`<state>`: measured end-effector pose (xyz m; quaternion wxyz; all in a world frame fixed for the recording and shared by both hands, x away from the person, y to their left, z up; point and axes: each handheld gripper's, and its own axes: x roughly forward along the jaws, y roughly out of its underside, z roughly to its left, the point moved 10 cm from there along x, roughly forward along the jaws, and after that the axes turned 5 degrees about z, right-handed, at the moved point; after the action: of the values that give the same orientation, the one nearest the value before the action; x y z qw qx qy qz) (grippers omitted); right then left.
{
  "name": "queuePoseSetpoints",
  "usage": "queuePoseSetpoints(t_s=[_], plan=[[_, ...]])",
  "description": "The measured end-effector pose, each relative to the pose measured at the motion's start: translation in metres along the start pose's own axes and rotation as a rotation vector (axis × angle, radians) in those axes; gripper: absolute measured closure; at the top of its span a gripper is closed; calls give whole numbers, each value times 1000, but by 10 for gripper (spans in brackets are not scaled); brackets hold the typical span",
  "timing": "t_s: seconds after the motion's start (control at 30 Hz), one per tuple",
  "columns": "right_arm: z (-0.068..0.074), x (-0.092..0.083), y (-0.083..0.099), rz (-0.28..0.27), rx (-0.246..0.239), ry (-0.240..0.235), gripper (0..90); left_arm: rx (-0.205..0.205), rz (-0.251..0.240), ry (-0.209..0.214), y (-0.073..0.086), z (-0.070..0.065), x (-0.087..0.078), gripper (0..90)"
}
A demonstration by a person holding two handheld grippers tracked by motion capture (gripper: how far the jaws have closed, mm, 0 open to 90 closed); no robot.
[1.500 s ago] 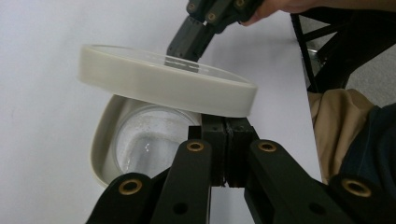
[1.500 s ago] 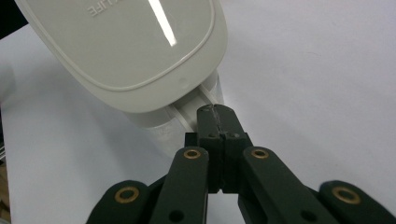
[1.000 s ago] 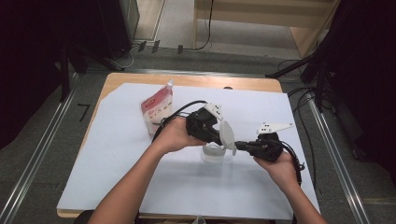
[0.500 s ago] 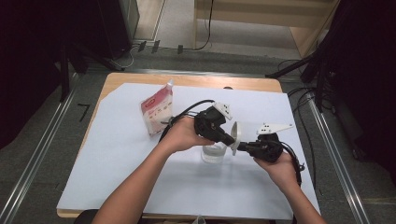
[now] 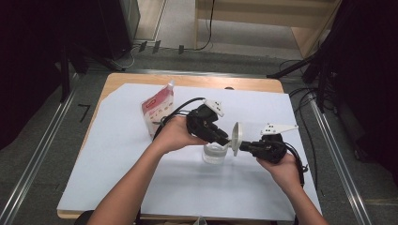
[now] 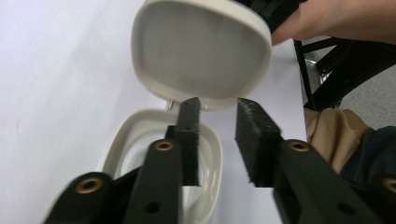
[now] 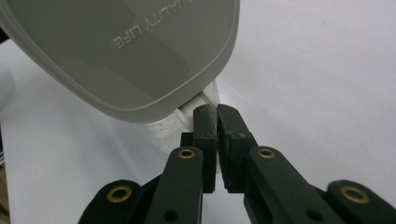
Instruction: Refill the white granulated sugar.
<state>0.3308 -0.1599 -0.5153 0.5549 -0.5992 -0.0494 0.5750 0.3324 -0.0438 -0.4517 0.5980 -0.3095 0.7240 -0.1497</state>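
left gripper [image 6: 217,105]: our jaws just opening, nothing between, off the lid [image 6: 201,51] | right gripper [image 7: 217,112]: we're pinching lid tab | jar [image 5: 216,153] on surface [image 5: 117,140]

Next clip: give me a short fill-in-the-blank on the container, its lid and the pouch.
1. The container's hinged lid stands ____.
2. Raised lettering on the lid's outside reads QUALITY ____.
3. The red-and-white pouch stands on the container's ____ side in the high view.

Missing words: open; LIFE; left
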Motion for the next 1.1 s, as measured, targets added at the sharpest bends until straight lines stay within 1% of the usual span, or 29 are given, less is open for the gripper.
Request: queuePoseSetpoints(t_s=[0.03,0.07,0.13,0.17,0.2,0.23,0.27,0.3,0.37,0.47,0.53,0.6,0.67,0.73,0.8,0.83,0.87,0.9,0.97,1.0,1.03,1.1], plan=[[-1,-1,-1,-7,-4,4,857,-9,-14,-14,2,2,-2,677],[-1,-2,-1,-8,1,4,855,-14,-19,-11,5,2,-4,671],[-2,-3,-1,-18,2,1,839,-10,-32,-26,8,4,-7,632],[-2,-4,-1,-20,5,0,832,-19,-36,-23,10,4,-7,618],[-2,-4,-1,-19,7,2,824,-24,-36,-26,13,4,-8,615],[-2,-4,-1,-19,7,4,822,-17,-36,-28,14,5,-8,607],[-3,-5,0,-16,5,10,810,-26,-26,-34,16,6,-8,582],[-3,-5,0,-16,5,10,810,-26,-26,-39,17,6,-8,582],[-4,-5,-2,-24,7,12,797,-32,-51,-34,19,5,-9,578],[-4,-6,-3,-30,9,14,784,-42,-44,-34,22,6,-9,565],[-5,-6,-2,-29,6,16,769,-37,-46,-41,24,6,-9,549],[-5,-7,-3,-34,3,12,753,-36,-55,-42,26,6,-10,564],[-5,-8,-3,-38,6,7,729,-31,-72,-33,27,5,-11,579],[-4,-9,-3,-42,18,1,718,-34,-80,-37,29,5,-13,595],[-5,-11,-4,-52,14,4,695,-39,-91,-43,30,6,-16,622],[-5,-11,-4,-52,14,4,695,-37,-92,-42,31,6,-17,622],[-4,-11,-4,-55,8,4,681,-47,-99,-51,32,6,-18,621],[-5,-12,-4,-56,0,8,673,-51,-90,-57,34,7,-20,614],[-3,-12,-2,-46,-11,3,647,-75,-79,-90,38,11,-22,602],[-2,-12,-1,-40,-16,-2,647,-90,-76,-98,40,13,-24,612],[-1,-12,-1,-41,-19,-2,647,-112,-79,-90,42,13,-26,605],[-1,-13,-1,-47,-28,3,647,-141,-78,-90,46,16,-29,580]])
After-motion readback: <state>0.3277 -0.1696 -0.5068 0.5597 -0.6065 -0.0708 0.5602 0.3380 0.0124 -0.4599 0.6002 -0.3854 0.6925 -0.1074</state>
